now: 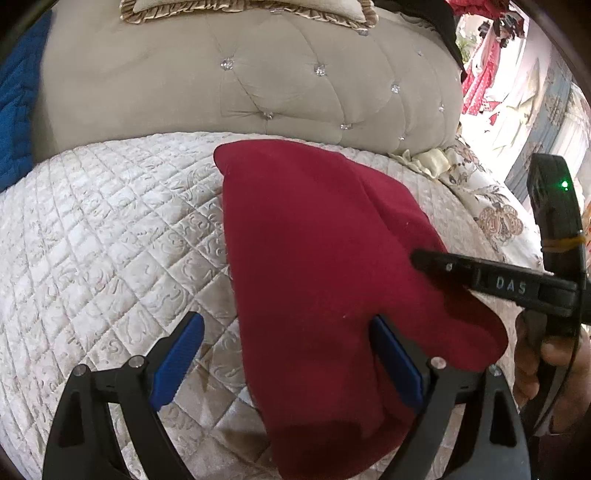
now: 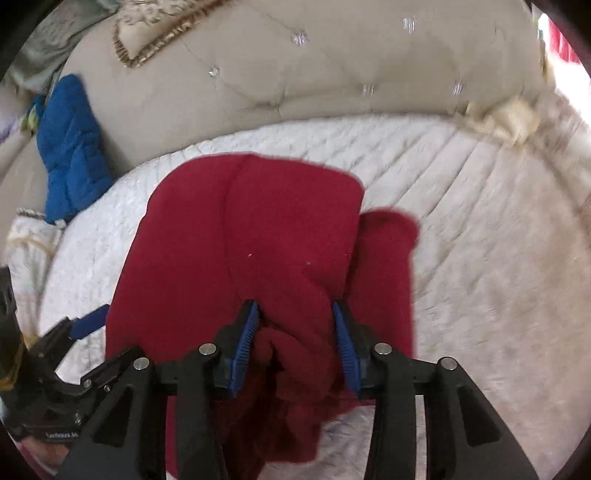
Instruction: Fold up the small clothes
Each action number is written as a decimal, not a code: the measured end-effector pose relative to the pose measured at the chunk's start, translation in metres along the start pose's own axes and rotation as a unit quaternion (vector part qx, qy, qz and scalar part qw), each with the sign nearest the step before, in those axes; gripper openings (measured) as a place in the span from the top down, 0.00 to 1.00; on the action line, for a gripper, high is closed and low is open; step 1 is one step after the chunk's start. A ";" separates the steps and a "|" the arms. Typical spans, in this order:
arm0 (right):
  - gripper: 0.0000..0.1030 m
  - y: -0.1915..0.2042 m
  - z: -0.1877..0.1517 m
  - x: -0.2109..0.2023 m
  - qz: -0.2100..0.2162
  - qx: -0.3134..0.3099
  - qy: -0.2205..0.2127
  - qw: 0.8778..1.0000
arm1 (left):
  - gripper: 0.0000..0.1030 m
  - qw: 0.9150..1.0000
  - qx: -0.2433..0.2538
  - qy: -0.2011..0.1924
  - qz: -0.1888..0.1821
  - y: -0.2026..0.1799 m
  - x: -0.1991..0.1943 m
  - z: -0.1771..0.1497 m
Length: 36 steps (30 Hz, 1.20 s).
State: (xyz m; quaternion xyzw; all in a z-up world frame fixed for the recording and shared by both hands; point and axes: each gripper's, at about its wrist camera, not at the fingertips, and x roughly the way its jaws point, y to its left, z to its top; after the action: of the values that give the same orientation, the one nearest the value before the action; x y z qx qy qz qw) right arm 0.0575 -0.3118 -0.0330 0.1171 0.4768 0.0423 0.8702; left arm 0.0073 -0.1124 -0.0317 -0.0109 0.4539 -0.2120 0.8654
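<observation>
A dark red garment (image 1: 317, 258) lies on the white quilted bed (image 1: 110, 229), partly folded over itself. My left gripper (image 1: 288, 332) is open, its blue pads straddling the garment's near left edge just above the cloth. My right gripper (image 2: 297, 314) has its jaws part way closed around a bunched fold of the red garment (image 2: 251, 229) near its front edge. The right gripper also shows in the left wrist view (image 1: 421, 260) as a black finger over the cloth's right side. The left gripper's blue pad shows at the left of the right wrist view (image 2: 88, 321).
A beige tufted headboard (image 1: 240, 81) stands behind the bed. A blue quilted item (image 2: 70, 147) lies at the left against it. A frilled pillow (image 1: 251, 11) sits on top. A floral bedcover (image 1: 495, 206) hangs at the right edge.
</observation>
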 end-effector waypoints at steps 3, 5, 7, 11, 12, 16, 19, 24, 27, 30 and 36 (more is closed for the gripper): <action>0.95 0.004 0.004 -0.012 -0.009 -0.029 -0.033 0.999 | 0.08 1.000 -0.006 -0.001 -0.005 0.001 0.001 0.002; 0.95 0.002 0.005 -0.008 -0.027 -0.031 -0.037 0.998 | 0.08 1.000 -0.005 -0.002 -0.004 0.001 0.002 0.003; 0.95 0.000 -0.001 0.003 -0.030 -0.028 -0.024 0.999 | 0.08 1.000 -0.002 -0.001 0.000 0.000 0.003 0.003; 0.90 0.003 -0.005 -0.011 -0.024 -0.028 -0.043 0.998 | 0.08 1.000 -0.001 -0.004 0.002 0.000 0.002 0.002; 0.87 0.001 -0.004 -0.016 -0.019 -0.020 -0.047 0.999 | 0.08 1.000 -0.002 -0.005 0.001 0.001 0.001 0.002; 0.85 0.004 -0.001 -0.041 -0.005 0.002 -0.079 0.997 | 0.08 1.000 -0.001 -0.008 0.004 0.001 0.001 0.002; 0.85 0.011 0.000 -0.046 0.003 -0.011 -0.089 0.996 | 0.08 1.000 -0.002 -0.008 0.003 0.001 0.002 0.002; 0.84 0.012 -0.004 -0.010 -0.038 -0.034 -0.040 0.998 | 0.08 1.000 -0.003 -0.005 -0.001 0.002 0.004 0.002; 0.79 -0.001 -0.010 -0.003 -0.022 -0.010 -0.034 0.999 | 0.06 1.000 -0.004 -0.002 -0.001 0.004 0.007 0.002; 0.74 -0.009 -0.011 -0.008 -0.004 0.004 -0.037 0.999 | 0.05 1.000 -0.008 0.001 -0.005 0.005 0.009 0.003; 0.68 -0.013 -0.013 -0.015 0.021 -0.019 -0.058 0.998 | 0.03 1.000 -0.006 -0.003 -0.004 0.004 0.010 0.003</action>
State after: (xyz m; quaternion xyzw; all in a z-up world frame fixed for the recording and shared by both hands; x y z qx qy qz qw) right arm 0.0375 -0.3253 -0.0307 0.1127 0.4223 0.0624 0.8973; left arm 0.0165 -0.1129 -0.0386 -0.0184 0.4528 -0.2127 0.8657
